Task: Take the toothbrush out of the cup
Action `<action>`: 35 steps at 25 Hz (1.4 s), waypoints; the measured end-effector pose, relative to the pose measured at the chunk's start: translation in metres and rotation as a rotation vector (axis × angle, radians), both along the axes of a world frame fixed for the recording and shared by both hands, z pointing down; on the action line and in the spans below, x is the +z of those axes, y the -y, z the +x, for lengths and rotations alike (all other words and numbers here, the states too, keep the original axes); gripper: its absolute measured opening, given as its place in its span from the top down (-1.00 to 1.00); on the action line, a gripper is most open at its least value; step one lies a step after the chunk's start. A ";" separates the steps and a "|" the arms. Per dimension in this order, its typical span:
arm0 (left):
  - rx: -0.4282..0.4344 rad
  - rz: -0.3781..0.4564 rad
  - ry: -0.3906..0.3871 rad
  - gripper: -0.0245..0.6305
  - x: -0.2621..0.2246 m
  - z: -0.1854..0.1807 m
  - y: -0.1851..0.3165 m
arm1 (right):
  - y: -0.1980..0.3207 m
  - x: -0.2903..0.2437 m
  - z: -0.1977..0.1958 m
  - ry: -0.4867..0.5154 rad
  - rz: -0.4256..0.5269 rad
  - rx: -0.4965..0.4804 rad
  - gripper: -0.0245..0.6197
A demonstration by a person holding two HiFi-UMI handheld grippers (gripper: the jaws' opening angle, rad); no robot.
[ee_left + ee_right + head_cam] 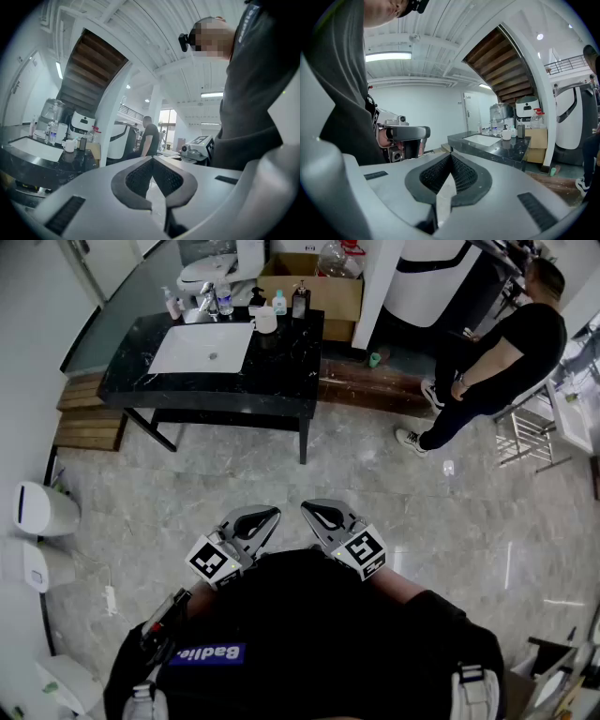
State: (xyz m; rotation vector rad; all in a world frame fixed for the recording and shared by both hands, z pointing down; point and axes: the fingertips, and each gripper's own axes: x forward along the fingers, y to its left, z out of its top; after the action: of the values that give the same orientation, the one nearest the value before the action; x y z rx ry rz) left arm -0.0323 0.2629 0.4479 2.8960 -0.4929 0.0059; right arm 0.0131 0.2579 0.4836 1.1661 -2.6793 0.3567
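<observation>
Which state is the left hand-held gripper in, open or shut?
Shut. The left hand-held gripper shows its jaw tips touching, with nothing held between them.

Left tool point(270, 516) and right tool point(309, 511) hover chest-high, jaws together, seemingly empty.

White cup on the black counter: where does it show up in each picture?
Head view: the white cup sits near the top, on the black counter, right of the sink.
Left gripper view: small, at the far left, mid-height.
Right gripper view: right of centre, mid-height.
Shared landmark: the white sink beside it.
</observation>
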 end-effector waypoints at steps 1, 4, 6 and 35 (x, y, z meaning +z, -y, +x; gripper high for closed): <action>-0.002 -0.002 0.003 0.90 0.000 0.000 0.001 | 0.001 0.000 0.001 0.001 0.000 0.000 0.89; -0.004 -0.002 0.011 0.90 -0.001 0.001 0.003 | 0.003 0.000 0.002 0.003 -0.001 -0.002 0.89; -0.006 -0.001 0.012 0.90 -0.001 0.004 0.003 | 0.004 0.000 0.004 0.004 0.000 -0.004 0.89; -0.131 -0.016 0.032 0.90 0.015 0.060 0.034 | 0.038 0.020 0.067 0.035 -0.006 -0.077 0.89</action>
State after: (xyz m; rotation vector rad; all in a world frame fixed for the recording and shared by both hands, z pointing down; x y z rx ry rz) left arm 0.0274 0.2291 0.4634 2.8463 -0.6848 0.0358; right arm 0.0804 0.2196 0.5039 1.0609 -2.7424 0.3760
